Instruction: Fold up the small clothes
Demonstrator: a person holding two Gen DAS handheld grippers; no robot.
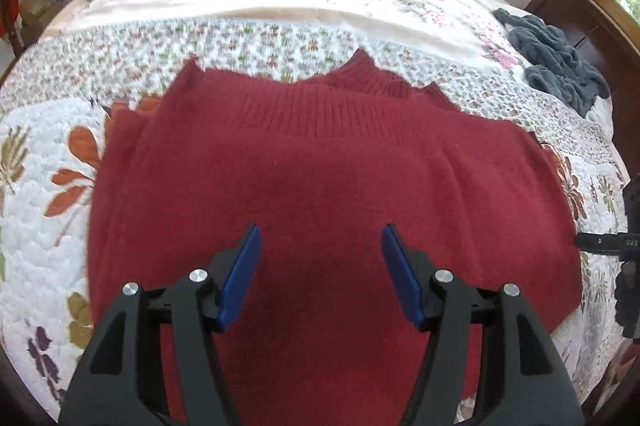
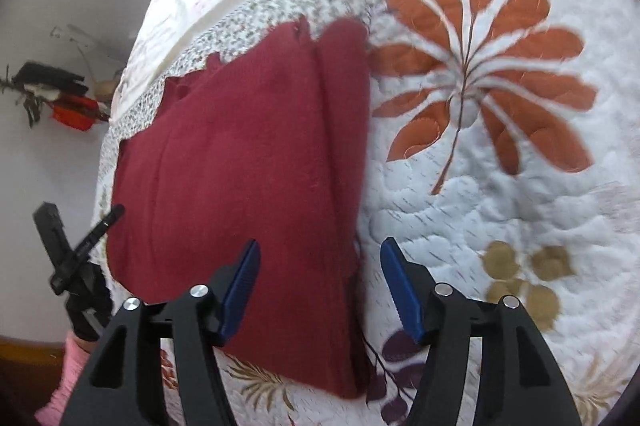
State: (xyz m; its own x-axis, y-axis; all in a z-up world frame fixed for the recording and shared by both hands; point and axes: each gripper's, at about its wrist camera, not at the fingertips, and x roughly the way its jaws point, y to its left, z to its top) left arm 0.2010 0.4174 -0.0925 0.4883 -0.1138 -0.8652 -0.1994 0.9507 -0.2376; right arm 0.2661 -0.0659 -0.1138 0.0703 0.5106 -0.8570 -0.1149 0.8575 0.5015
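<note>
The left hand-held gripper (image 1: 318, 266) hovers with its blue fingers spread apart and empty, the folded dark red sweater (image 1: 320, 162) lying flat directly below and ahead of it on the floral quilted bed (image 1: 48, 130). The right hand-held gripper (image 2: 318, 282) is likewise parted, holding nothing, straddling the sweater's near edge, with a grey-blue garment (image 1: 556, 62) well off to the left gripper's far right.

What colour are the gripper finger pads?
Blue pads, clearest in the left wrist view.
</note>
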